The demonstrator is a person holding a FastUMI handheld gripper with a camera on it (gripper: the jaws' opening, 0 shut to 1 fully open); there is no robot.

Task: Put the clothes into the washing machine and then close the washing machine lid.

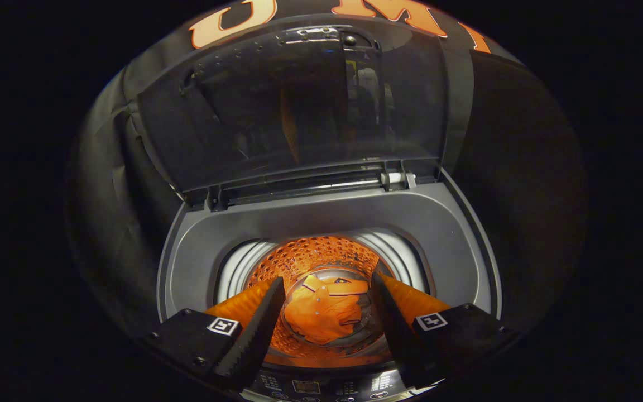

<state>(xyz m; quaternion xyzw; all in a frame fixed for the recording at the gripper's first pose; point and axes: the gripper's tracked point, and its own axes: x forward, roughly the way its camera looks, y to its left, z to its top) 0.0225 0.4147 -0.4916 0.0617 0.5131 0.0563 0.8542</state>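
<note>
- As we looked along the gripper (326, 329) into the washing machine (327, 223), its two fingers (254, 329) were spread well apart and held nothing.
- Between the fingers and far below them, the clothes (321, 315) lay at the bottom of the drum (313, 257). We counted one orange garment, crumpled, with what looked like a collar and buttons; we could not tell if another piece was hidden under it.
- We judged that the first part of the task was done, because the garment was already inside the drum.
- The lid (299, 106) was still open. It stood upright at the far side of the machine, beyond the fingers and above them, on its hinge (394, 180) along the far edge of the grey top frame (450, 234).
- The long axis of the lid ran from left to right, across the direction of the fingers.
- For the next move, we thought the gripper must go up and far, reach the top edge of the lid, and pull it toward the near side.
- We counted one lid, one drum, one gripper with two fingers, and one control panel (321, 385) at the near edge.
</note>
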